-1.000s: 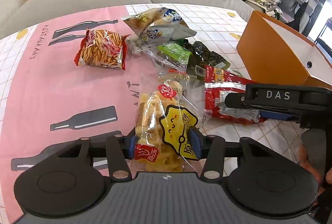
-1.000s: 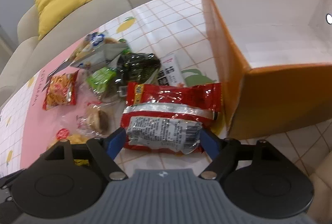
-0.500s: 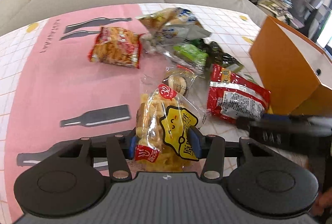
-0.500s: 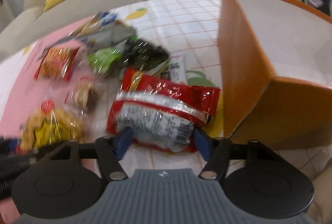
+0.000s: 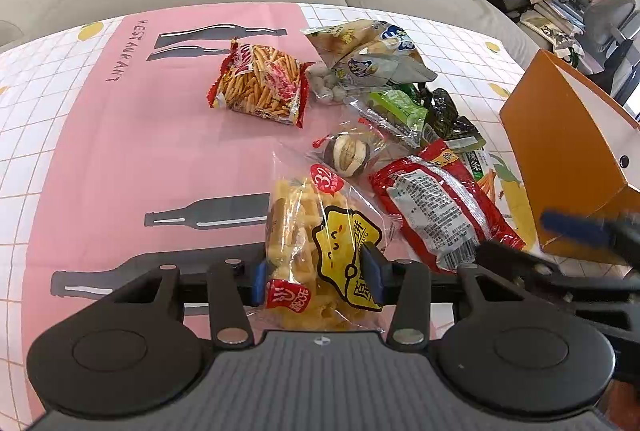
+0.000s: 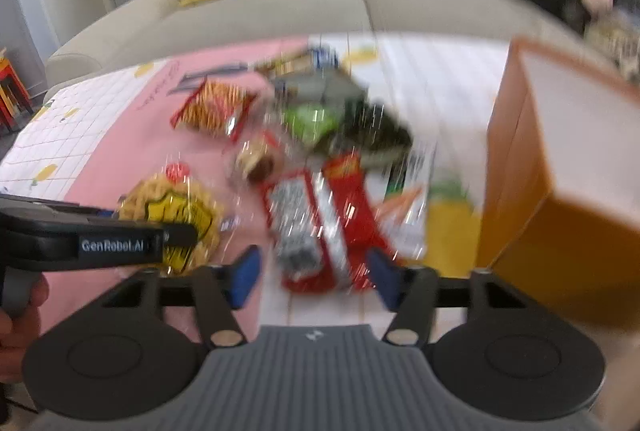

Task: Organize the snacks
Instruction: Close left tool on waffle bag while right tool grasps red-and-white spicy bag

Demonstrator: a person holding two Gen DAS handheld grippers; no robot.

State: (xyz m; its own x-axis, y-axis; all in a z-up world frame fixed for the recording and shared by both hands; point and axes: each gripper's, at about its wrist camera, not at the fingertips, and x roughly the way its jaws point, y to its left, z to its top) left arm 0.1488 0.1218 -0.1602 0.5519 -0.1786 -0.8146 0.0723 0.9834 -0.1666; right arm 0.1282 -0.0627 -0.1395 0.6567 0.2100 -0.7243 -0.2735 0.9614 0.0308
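My left gripper point(image 5: 318, 281) is shut on the clear bag of yellow waffle biscuits point(image 5: 320, 243), its blue pads pressing the bag's sides near the table's front edge. The same bag shows in the right wrist view point(image 6: 172, 207). My right gripper point(image 6: 314, 277) is open, and the near end of the red and silver snack packet point(image 6: 320, 227) lies between its fingers; the packet also shows in the left wrist view point(image 5: 436, 207). The right wrist view is blurred. The open orange box point(image 5: 568, 151) stands at the right, also in the right wrist view point(image 6: 560, 171).
A red bag of stick snacks point(image 5: 260, 83), a pale chip bag point(image 5: 372, 55), a green packet point(image 5: 400, 107), a dark seaweed packet point(image 5: 448, 115) and a wrapped bun point(image 5: 348, 153) lie mid-table on the pink and white cloth. A grey sofa with cushions stands behind.
Both views have swung left. The right gripper has pulled back and its jaws have widened around the red packet's end. The left gripper still grips the waffle bag.
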